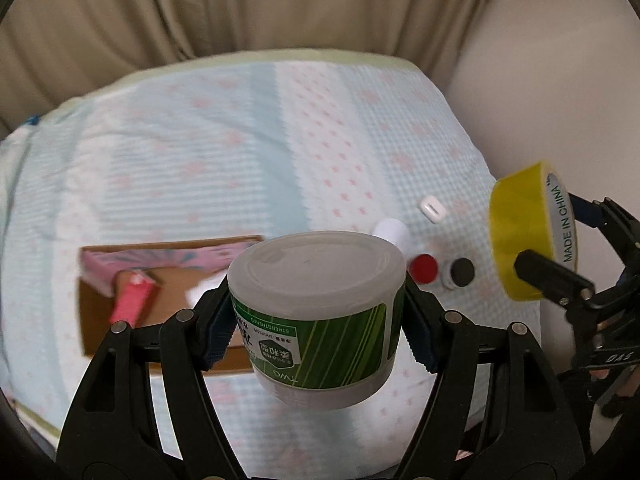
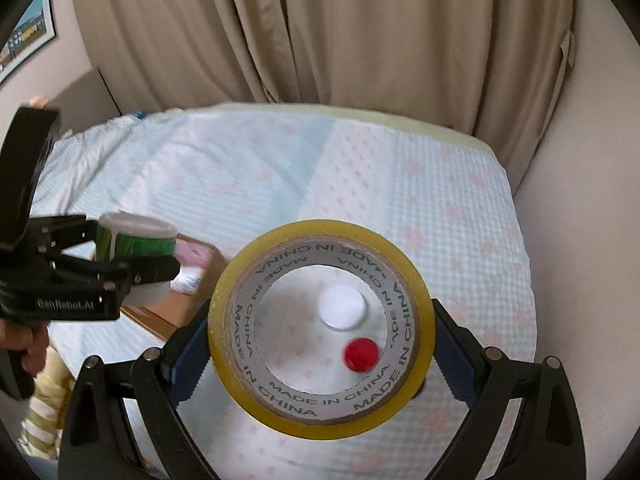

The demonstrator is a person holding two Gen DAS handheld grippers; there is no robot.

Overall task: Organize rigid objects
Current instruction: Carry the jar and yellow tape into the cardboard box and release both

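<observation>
My left gripper (image 1: 316,328) is shut on a white tub with a green label (image 1: 320,316), held in the air above the bed; the same tub (image 2: 136,240) shows at the left of the right wrist view. My right gripper (image 2: 320,360) is shut on a yellow tape roll (image 2: 320,408), its blue pads pressing both sides. That roll (image 1: 520,232) appears at the right of the left wrist view. Through the roll's hole I see a white cap (image 2: 342,306) and a red cap (image 2: 361,354) on the bed below.
An open cardboard box (image 1: 100,320) with pink items inside lies on the checked bedspread (image 1: 200,160). Red-capped (image 1: 424,268) and black-capped (image 1: 462,272) bottles, a white bottle (image 1: 394,232) and a small white case (image 1: 430,204) stand to its right. Curtains (image 2: 320,32) hang behind.
</observation>
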